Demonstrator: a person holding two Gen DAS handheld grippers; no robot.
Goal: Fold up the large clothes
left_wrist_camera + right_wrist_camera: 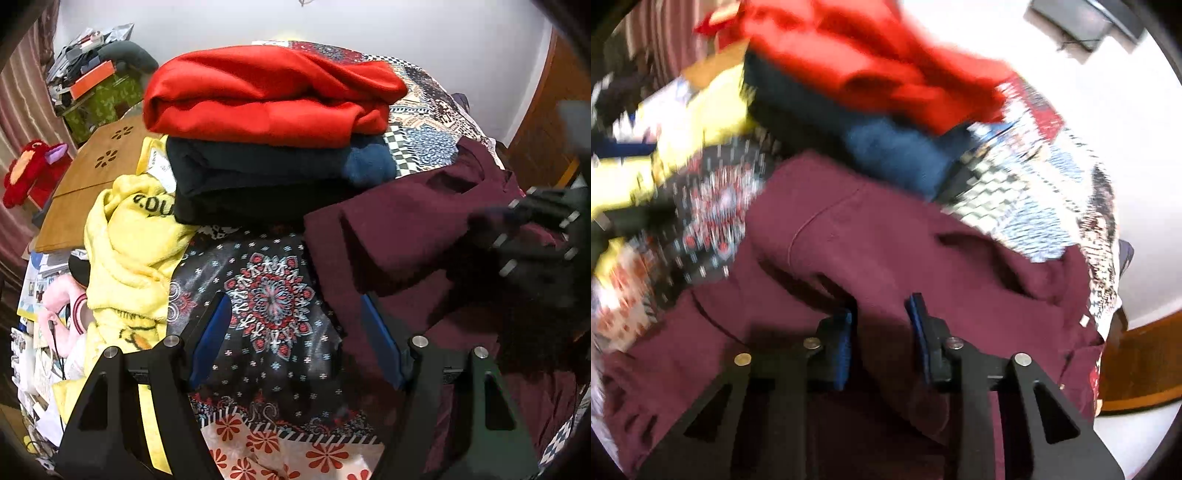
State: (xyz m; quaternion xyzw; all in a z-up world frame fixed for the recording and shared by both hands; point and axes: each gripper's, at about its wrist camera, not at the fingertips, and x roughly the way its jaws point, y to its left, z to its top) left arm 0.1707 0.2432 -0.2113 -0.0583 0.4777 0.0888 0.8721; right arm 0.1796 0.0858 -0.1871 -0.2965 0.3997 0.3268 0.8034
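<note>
1. Maroon garment lies rumpled on the patterned bedspread, right of the folded stack.
2. Left gripper gapes wide, empty; yellow blanket beside.
3. Right gripper part-open over maroon cloth.

yellow blanket, black print, partial "DU" legible, rest hidden in folds

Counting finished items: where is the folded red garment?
Left wrist view, upper centre: the red garment tops the stack, on the dark blue garment, left of the maroon garment.
</note>
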